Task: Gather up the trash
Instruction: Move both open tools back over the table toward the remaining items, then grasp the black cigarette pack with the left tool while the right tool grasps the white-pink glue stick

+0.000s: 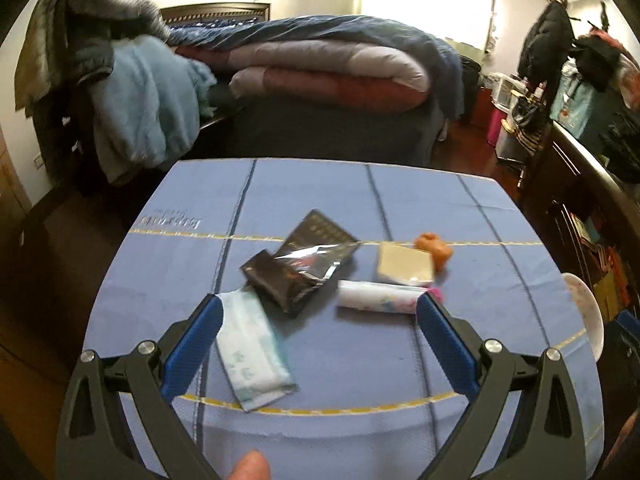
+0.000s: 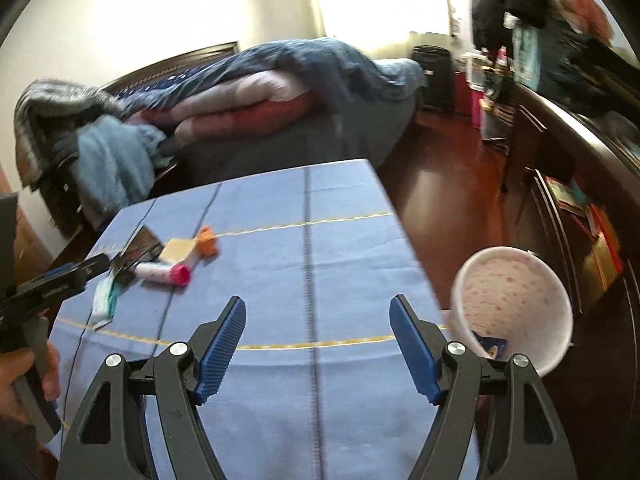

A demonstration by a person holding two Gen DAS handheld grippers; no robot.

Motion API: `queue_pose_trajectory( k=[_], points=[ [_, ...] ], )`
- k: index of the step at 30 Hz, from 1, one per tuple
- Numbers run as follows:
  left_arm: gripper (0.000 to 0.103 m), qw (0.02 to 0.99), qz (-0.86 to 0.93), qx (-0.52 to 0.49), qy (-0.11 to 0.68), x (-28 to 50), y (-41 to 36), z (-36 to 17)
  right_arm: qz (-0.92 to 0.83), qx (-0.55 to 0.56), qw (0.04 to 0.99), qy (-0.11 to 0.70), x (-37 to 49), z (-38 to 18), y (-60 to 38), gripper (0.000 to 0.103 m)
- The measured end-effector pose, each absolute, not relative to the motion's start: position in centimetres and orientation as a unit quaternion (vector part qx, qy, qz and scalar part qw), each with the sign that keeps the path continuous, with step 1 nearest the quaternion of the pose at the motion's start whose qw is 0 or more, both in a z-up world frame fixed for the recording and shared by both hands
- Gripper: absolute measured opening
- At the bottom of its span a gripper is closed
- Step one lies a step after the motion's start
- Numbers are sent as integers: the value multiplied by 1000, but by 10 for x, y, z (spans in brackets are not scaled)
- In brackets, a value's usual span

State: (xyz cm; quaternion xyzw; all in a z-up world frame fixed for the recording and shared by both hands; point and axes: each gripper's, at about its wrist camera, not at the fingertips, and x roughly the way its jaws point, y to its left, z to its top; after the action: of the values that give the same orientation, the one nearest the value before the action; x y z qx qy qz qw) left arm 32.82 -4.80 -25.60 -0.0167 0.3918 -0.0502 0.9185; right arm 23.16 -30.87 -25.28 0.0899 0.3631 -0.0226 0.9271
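Both claws, left (image 1: pixel 318 312) and right (image 2: pixel 318 316), spread apart, blue tablecloth (image 1: pixel 360 360) (littered wrappers), bed (image 1: pixel 320 64) behind.

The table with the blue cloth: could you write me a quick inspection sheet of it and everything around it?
Surface: table under blue cloth.
Job's things: black wrappers, white-green packet, white-pink tube, beige pad, orange lump; bin at the table's edge, one scrap inside.
Clutter: nothing seen.
Grippers: left gripper open over the trash; right gripper open, empty.
Cables: nothing seen.
Surroundings: bed, draped clothes.
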Motion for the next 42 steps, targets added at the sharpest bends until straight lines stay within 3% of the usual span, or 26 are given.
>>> queue_pose_trajectory(
  k=[7,20,21,22,24,26,27,37,42],
  points=[
    [98,916,-44,-19,398,364,-33,-275,1,67,924,376,240,-257,-277,74],
    [95,894,-103,65,430,427,-61,-311,27,44,918,393,266,-263,-236,74],
    [93,892,-104,67,434,430,-60,-312,30,44,917,394,269,-263,-233,74],
    [83,889,-112,61,440,433,-60,-314,33,44,917,395,271,-264,-231,74],
    [76,889,-116,56,440,434,-58,-314,38,46,915,398,276,-266,-225,74],
    [58,890,-119,60,436,434,-58,-312,44,48,914,401,281,-268,-220,74],
    [55,891,-118,62,434,434,-57,-312,47,47,912,404,284,-269,-217,74],
    [53,919,-73,-6,388,419,-8,-285,82,57,896,432,320,-290,-171,75],
    [53,929,-59,-10,365,408,13,-266,69,65,891,444,333,-303,-149,93]
  ],
)
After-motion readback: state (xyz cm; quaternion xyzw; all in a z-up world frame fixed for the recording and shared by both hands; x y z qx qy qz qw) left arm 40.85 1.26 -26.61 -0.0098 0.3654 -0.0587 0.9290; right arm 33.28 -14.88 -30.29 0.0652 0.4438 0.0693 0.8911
